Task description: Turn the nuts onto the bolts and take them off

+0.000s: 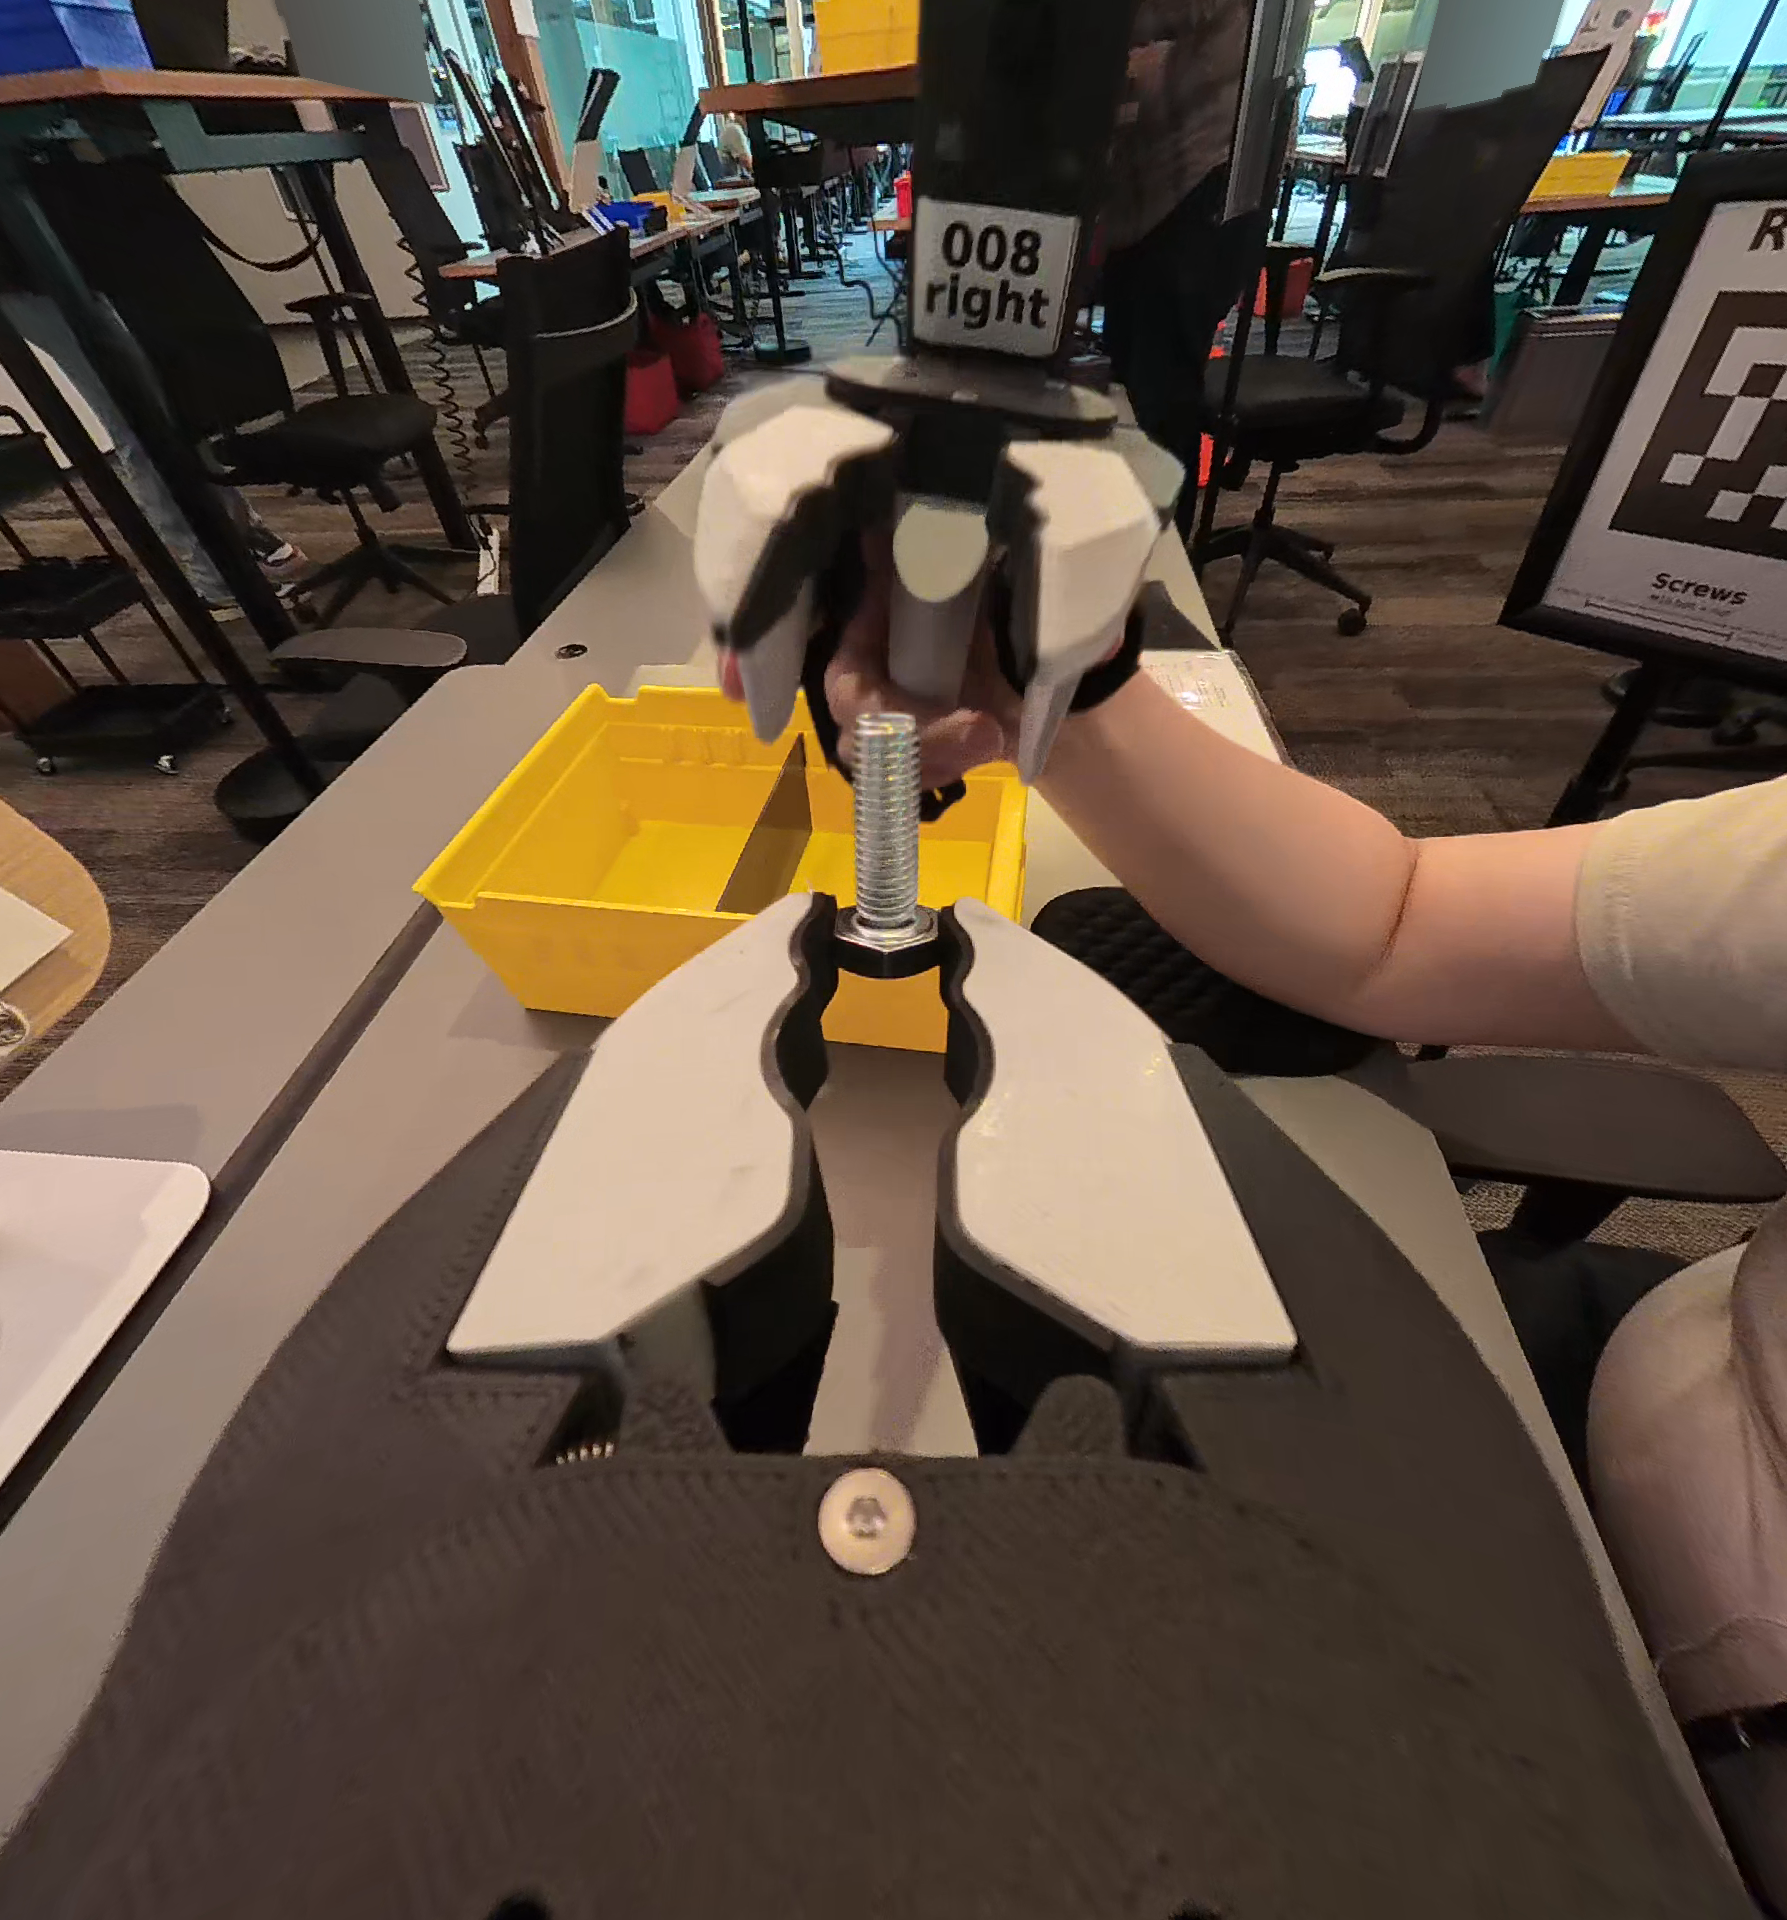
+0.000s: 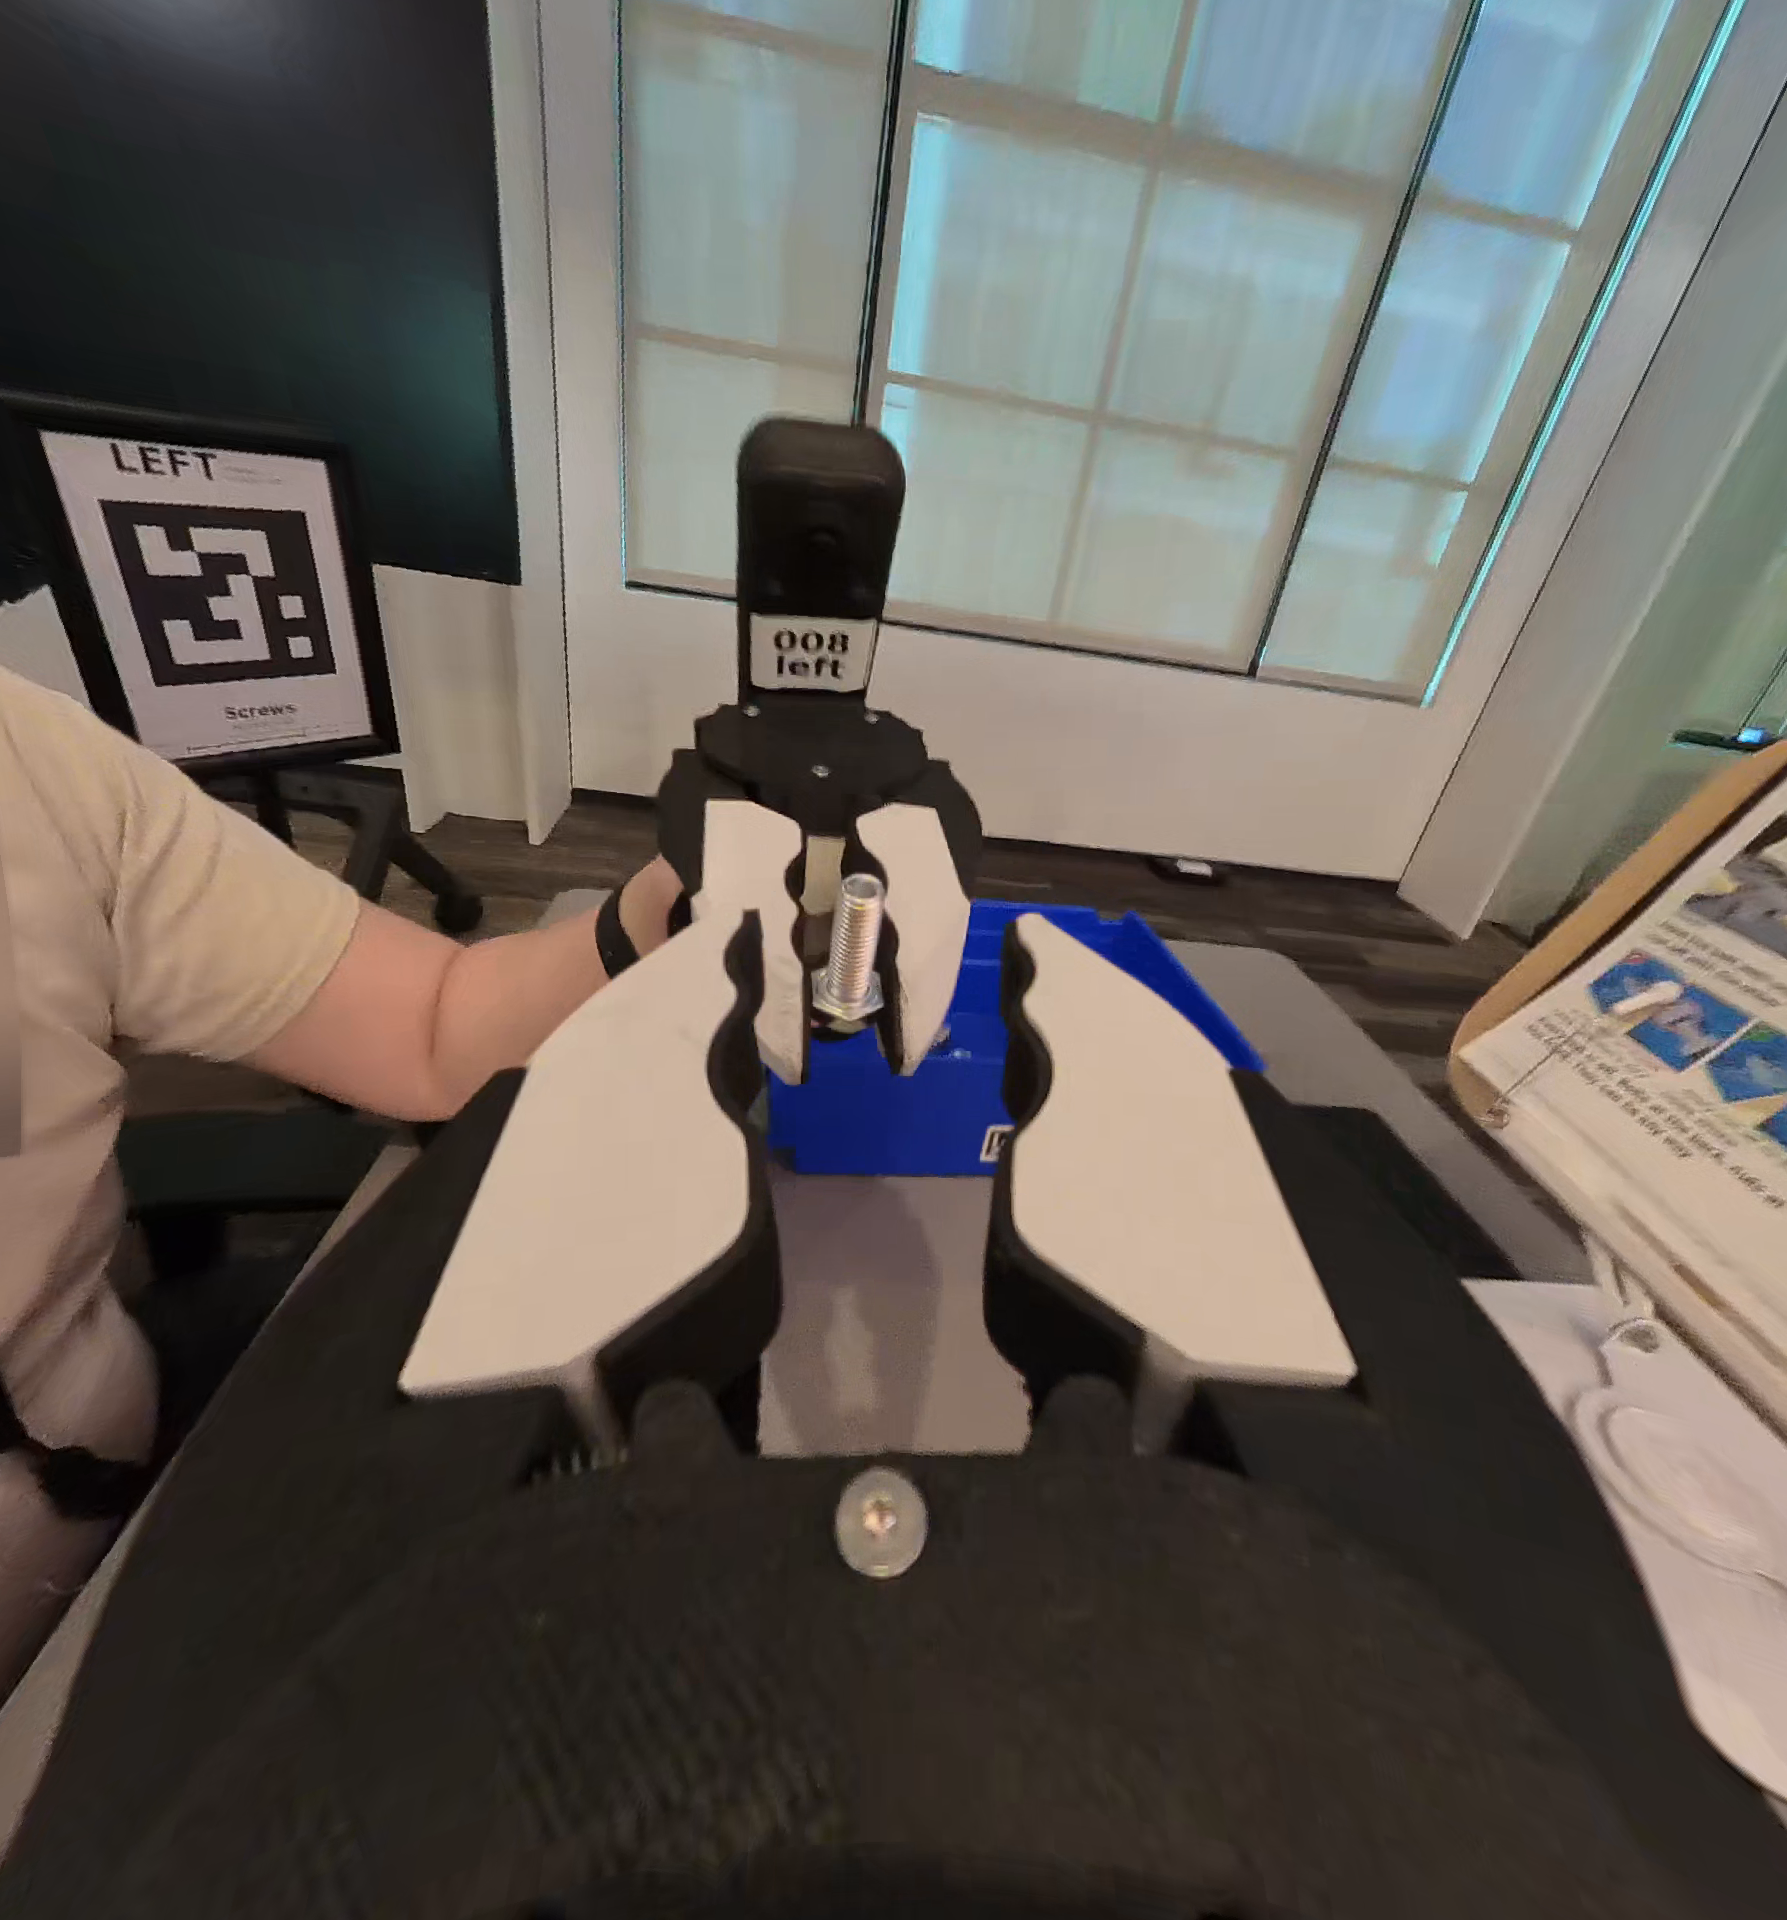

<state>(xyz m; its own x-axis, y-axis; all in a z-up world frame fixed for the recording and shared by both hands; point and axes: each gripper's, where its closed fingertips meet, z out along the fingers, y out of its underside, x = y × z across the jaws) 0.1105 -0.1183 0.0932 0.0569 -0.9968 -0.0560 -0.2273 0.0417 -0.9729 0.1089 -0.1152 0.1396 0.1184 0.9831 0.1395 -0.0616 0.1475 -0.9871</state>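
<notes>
The bolt [image 1: 881,821] stands upright with its threaded shank pointing up, held in the air above the near edge of the yellow bin [image 1: 723,883]. A hex nut [image 1: 884,933] sits low on the shank, right where the left tongs [image 1: 884,951] grip; whether the fingers press the nut or the bolt's head just under it cannot be told. The left tongs are nearly closed, clamped around that lowest part of the bolt.

From the right wrist view the same bolt [image 2: 853,940] and nut [image 2: 845,1000] show between the tips of the left tongs [image 2: 847,1039], in front of a blue bin [image 2: 899,1122] on the grey desk [image 2: 889,1340]. The right tongs [image 2: 884,987] are spread wide and hold nothing; the bolt lies beyond the gap between them, and no contact shows. In the left wrist view the right tongs [image 1: 894,743] hang above and behind the bolt's top, fingers apart and pointing down, slightly blurred, with a person's hand [image 1: 920,686] behind them.

The yellow bin has a dark divider [image 1: 769,831] and looks empty where visible. A framed marker sign [image 1: 1720,436] stands at far right, another [image 2: 219,592] at far left in the right wrist view. Printed sheets on a clipboard [image 2: 1699,1049] lean at the right.
</notes>
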